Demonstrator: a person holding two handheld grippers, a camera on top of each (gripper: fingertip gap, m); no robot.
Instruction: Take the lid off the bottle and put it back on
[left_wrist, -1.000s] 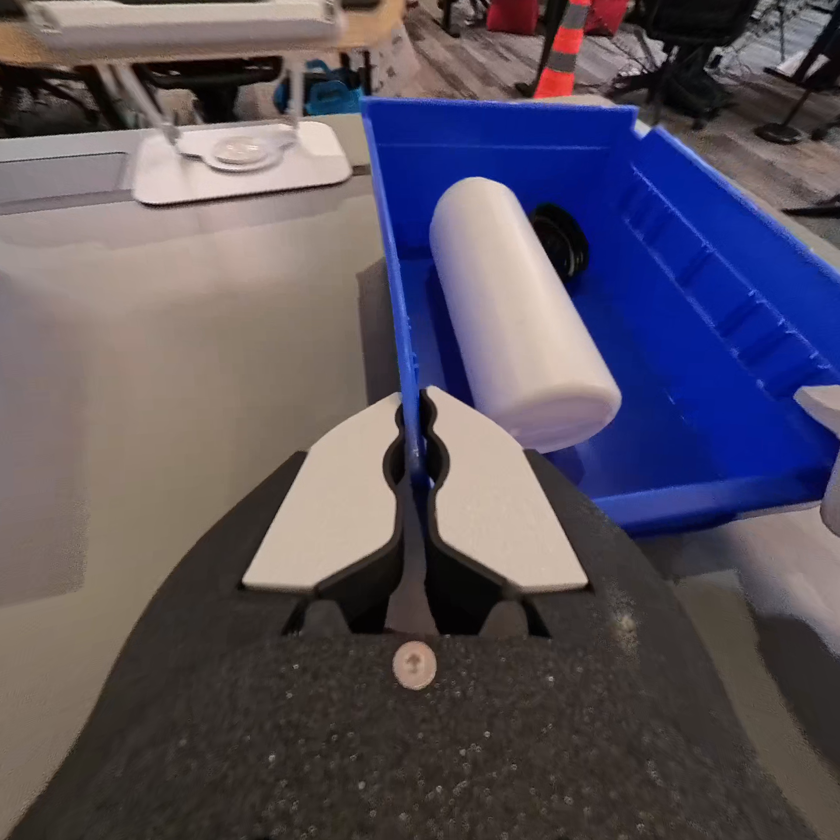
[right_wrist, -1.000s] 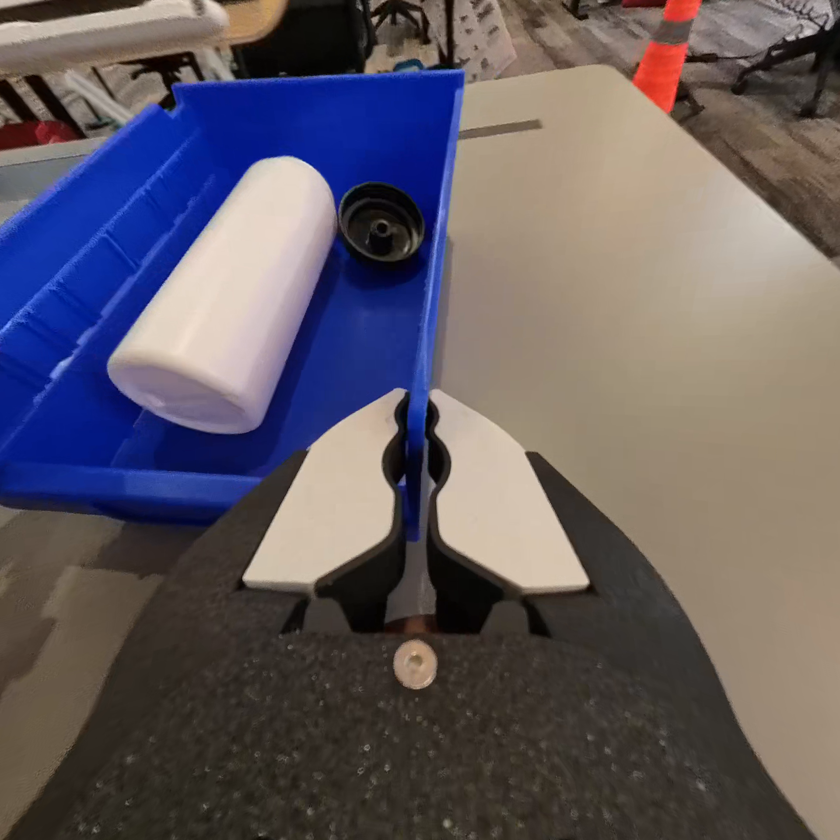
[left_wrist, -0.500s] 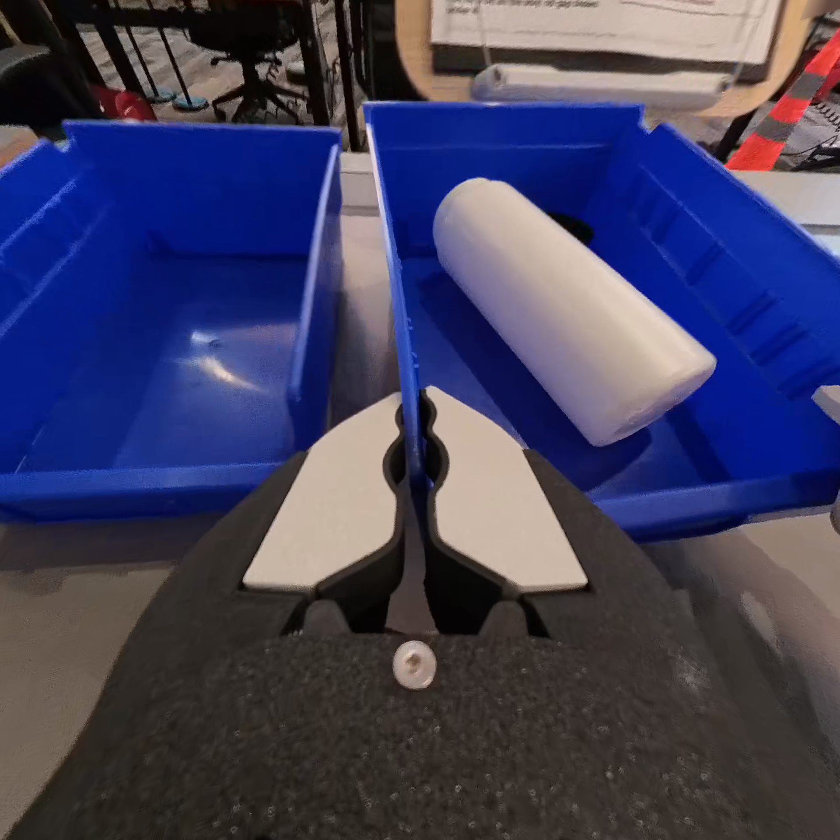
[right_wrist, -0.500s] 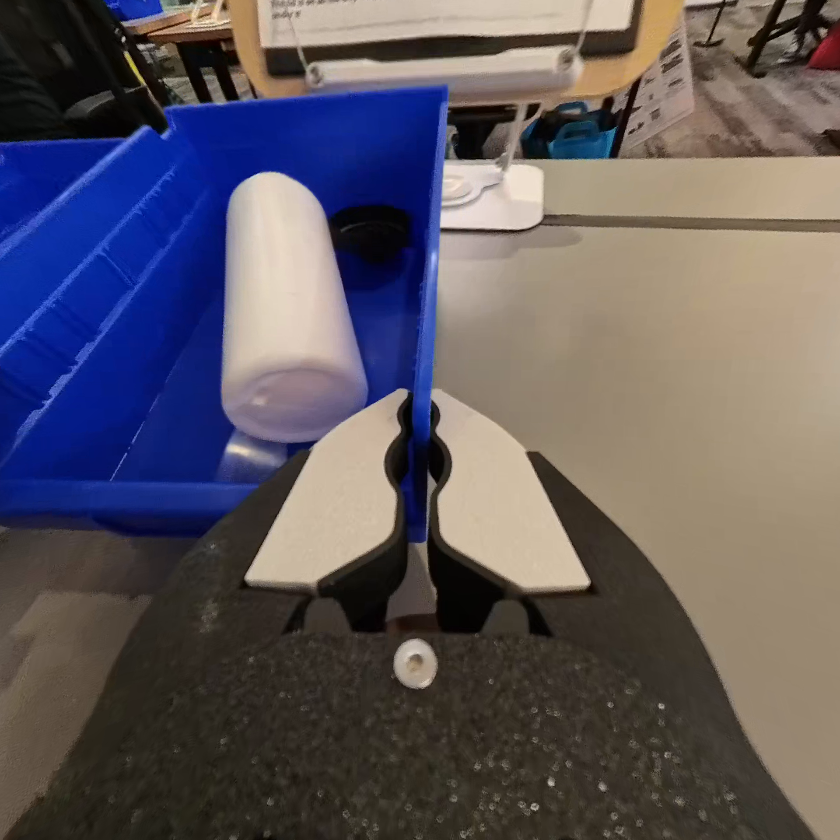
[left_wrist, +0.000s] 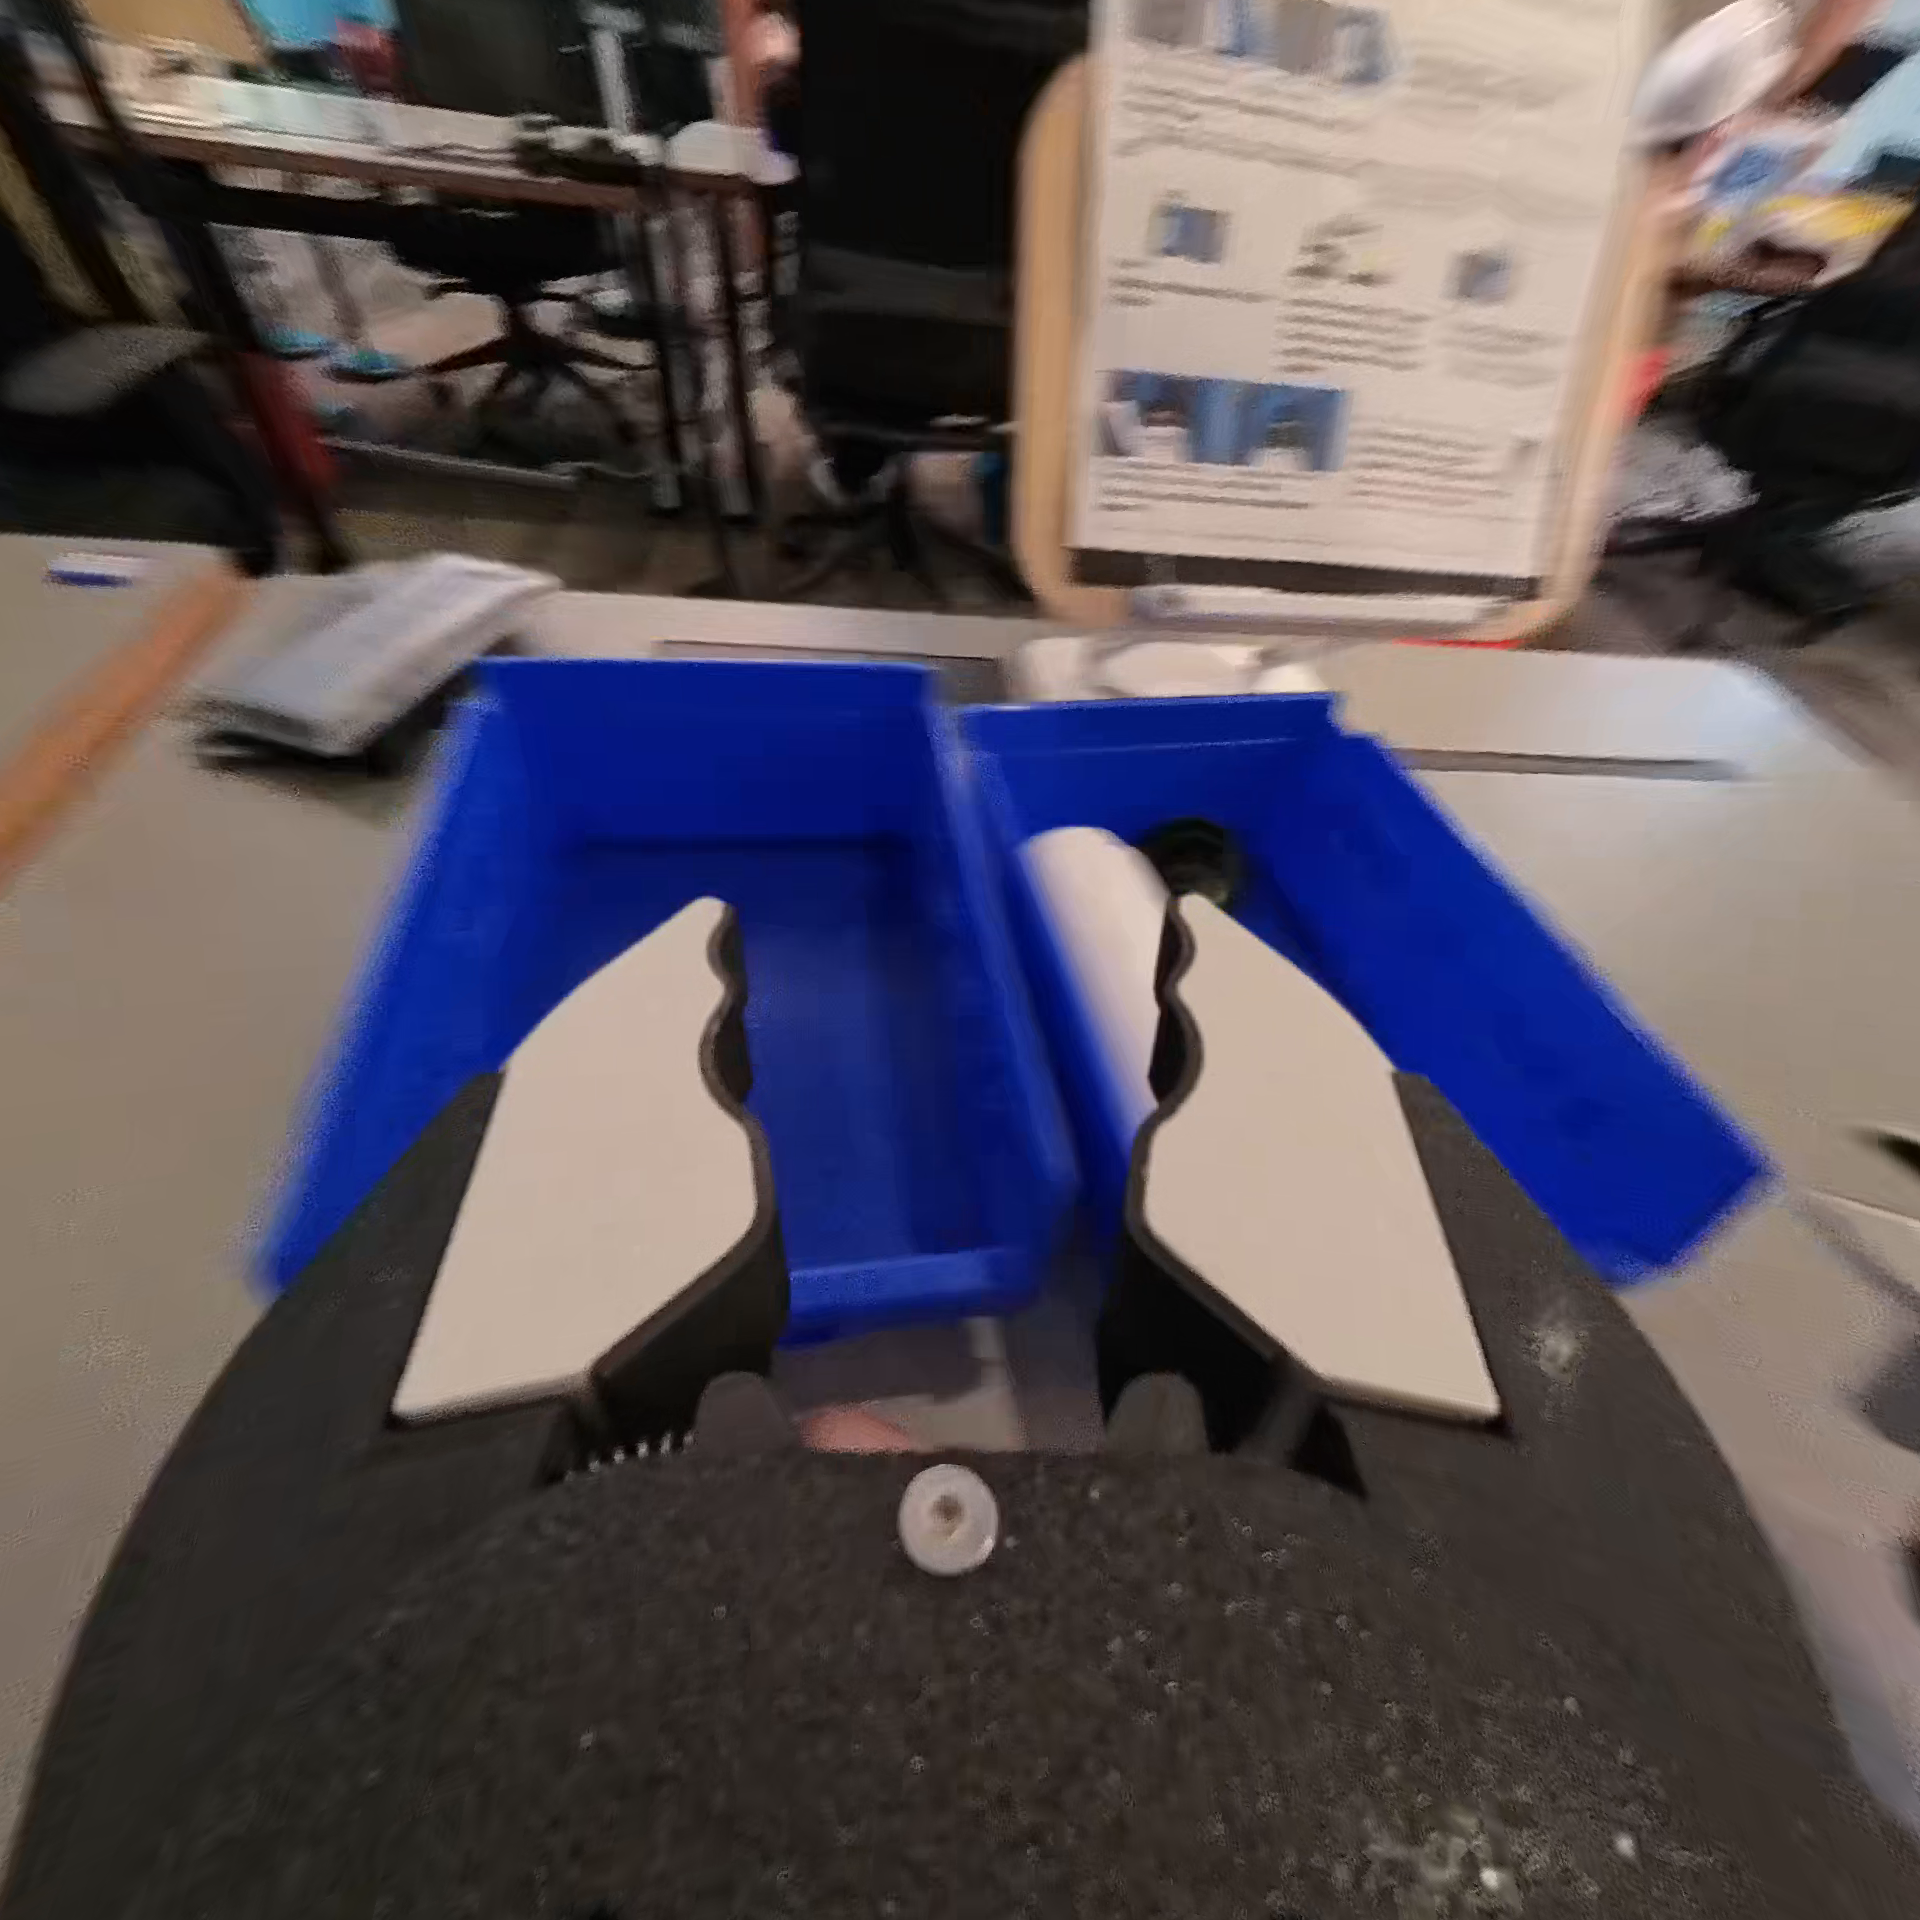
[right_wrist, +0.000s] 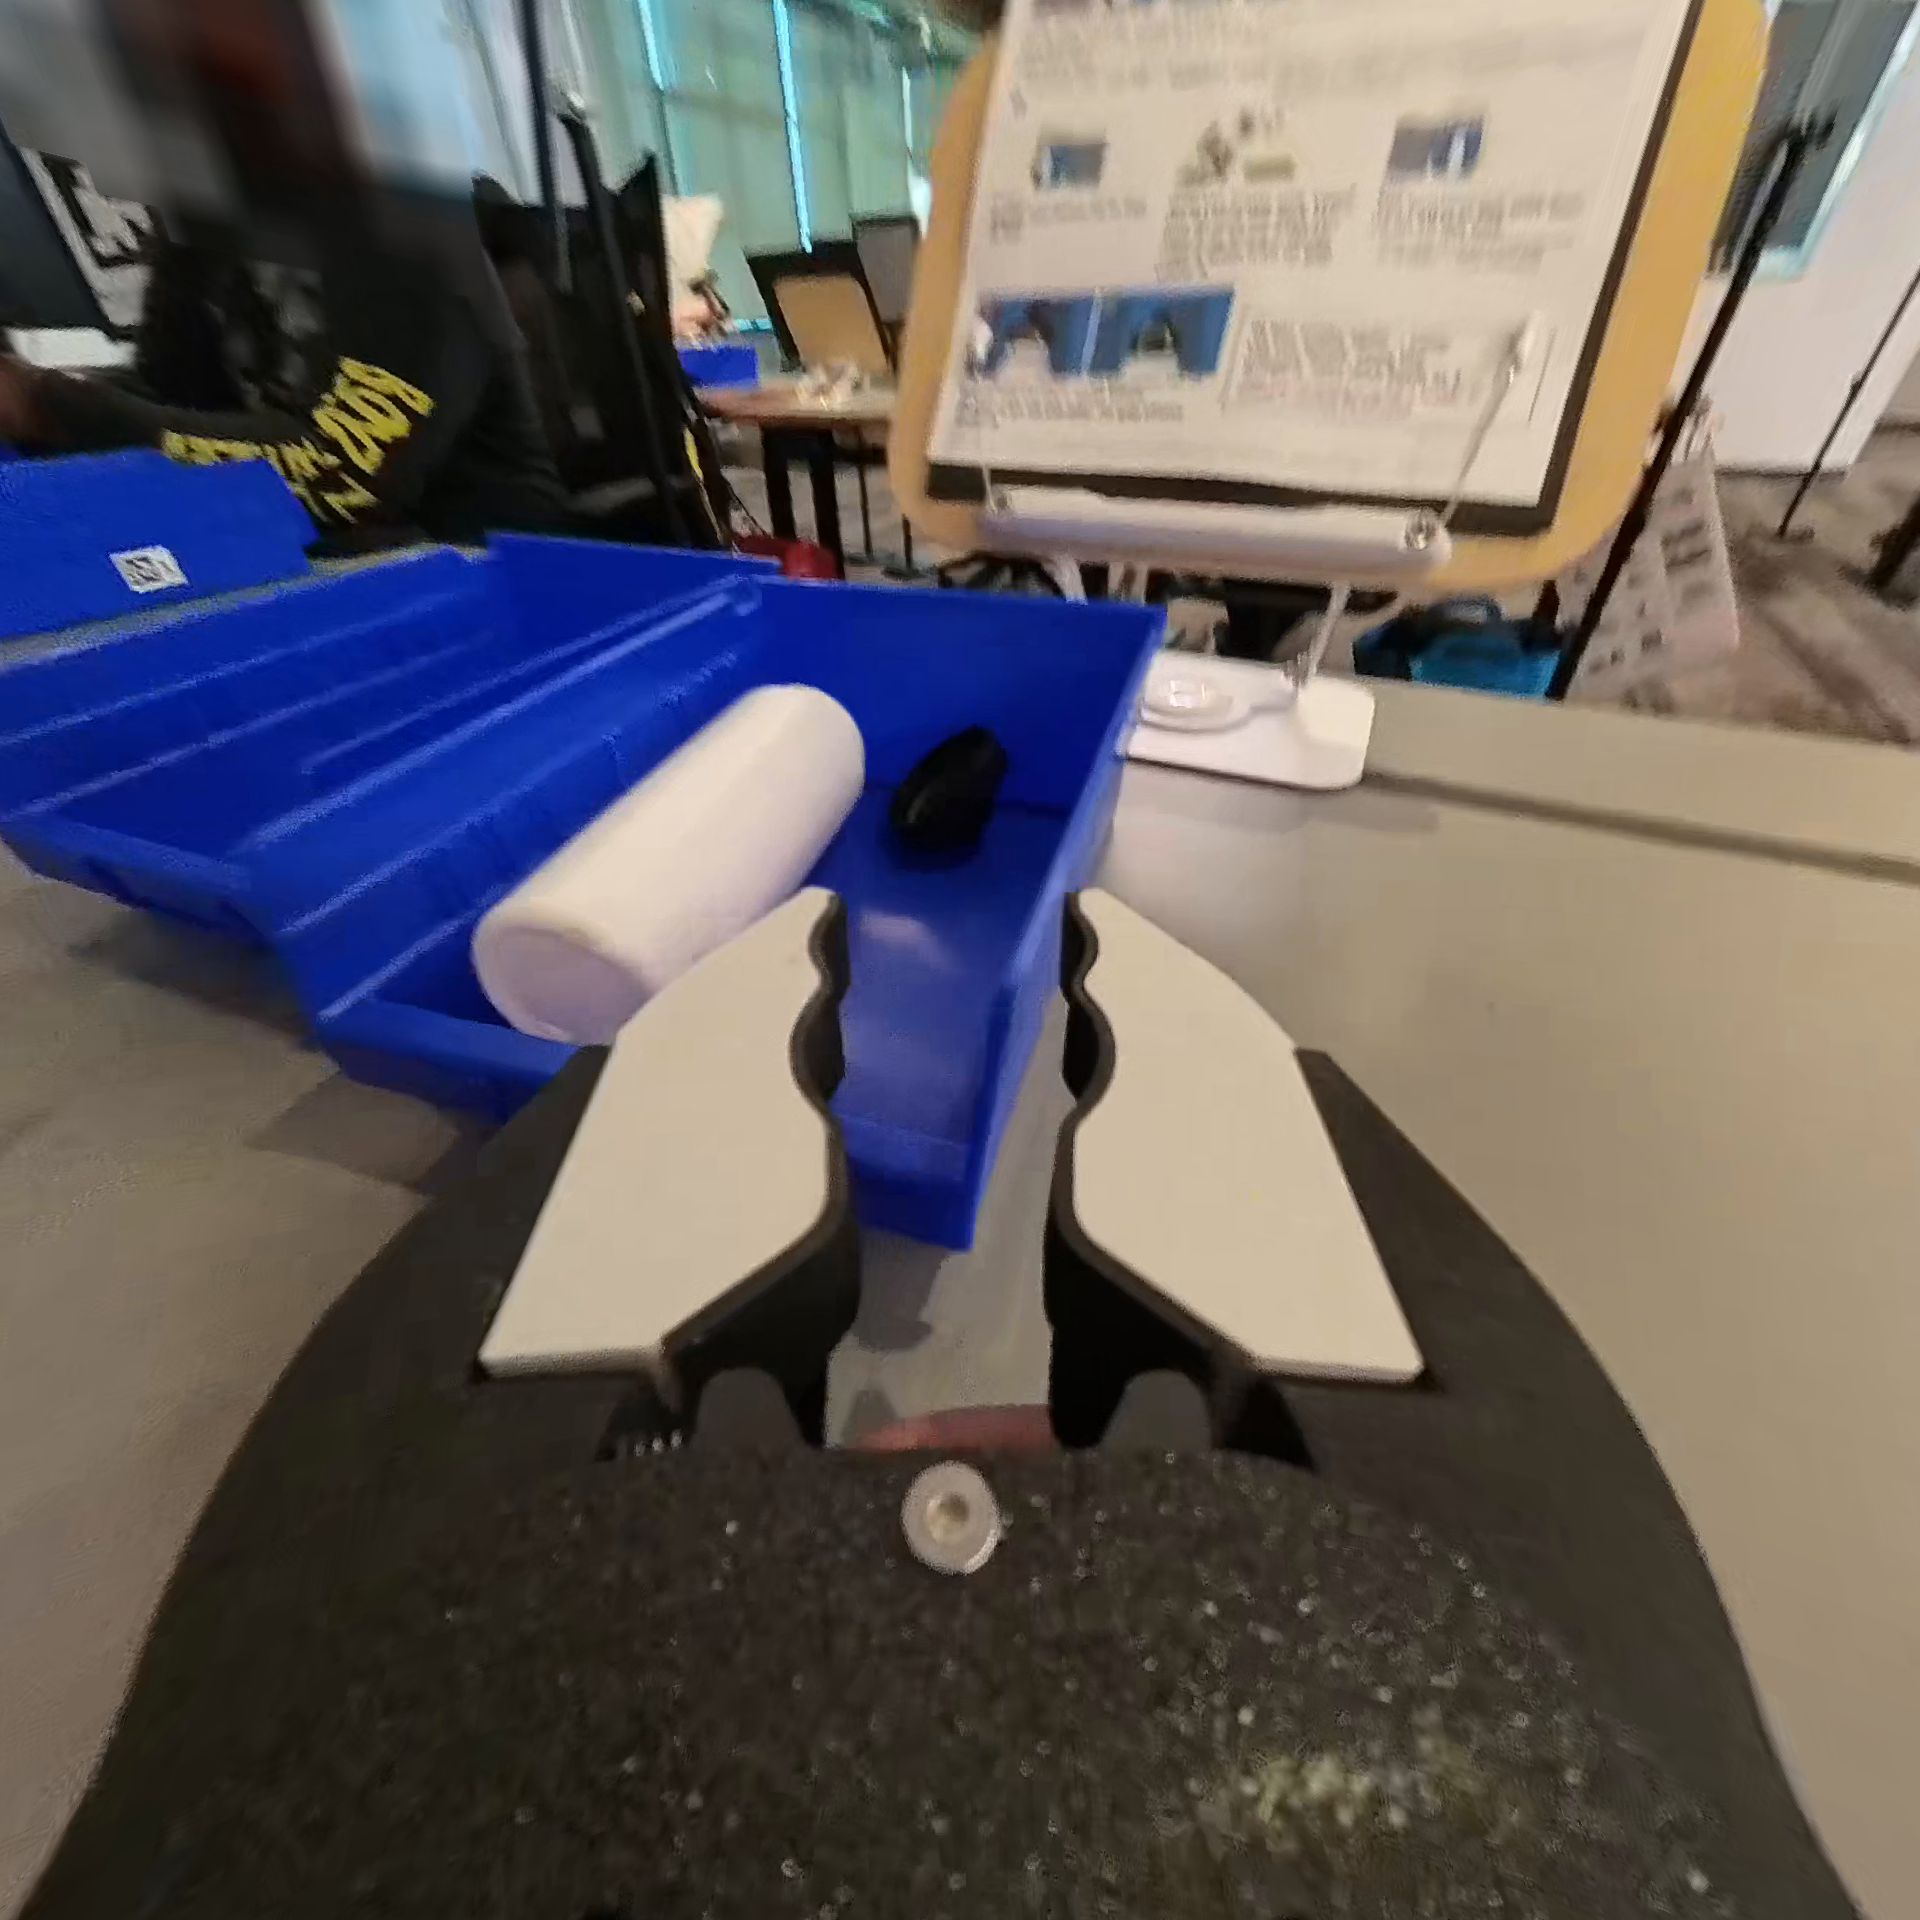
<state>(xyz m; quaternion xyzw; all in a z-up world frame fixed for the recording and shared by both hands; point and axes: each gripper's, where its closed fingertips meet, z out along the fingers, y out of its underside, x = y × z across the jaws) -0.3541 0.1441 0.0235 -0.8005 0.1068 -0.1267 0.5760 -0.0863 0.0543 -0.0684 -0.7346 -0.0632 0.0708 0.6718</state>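
Observation:
A white bottle (left_wrist: 1091, 914) lies on its side in the right-hand blue bin (left_wrist: 1455, 987), with a black lid (left_wrist: 1195, 852) loose beside its far end. An empty blue bin (left_wrist: 675, 748) stands right beside it on the left. My left gripper (left_wrist: 951, 914) is open wide and empty, held back over the near ends of both bins. In the right wrist view the bottle (right_wrist: 675, 862) and the lid (right_wrist: 951, 795) lie in the same bin (right_wrist: 935, 644). My right gripper (right_wrist: 951, 904) is open and empty at the bin's near right corner; its pads do not press on the wall.
The bins sit on a grey table (left_wrist: 156, 1039). A board on a stand (right_wrist: 1247, 260) with a white base (right_wrist: 1247, 717) is behind the bins. A grey stack (left_wrist: 364, 644) lies at the back left. A person in black (right_wrist: 312, 364) sits beyond, near another blue bin (right_wrist: 135, 530).
Both grippers were shut on the side walls of the bin with the bottle while it moved next to the empty bin. Now both have opened, let go of the walls and pulled back.

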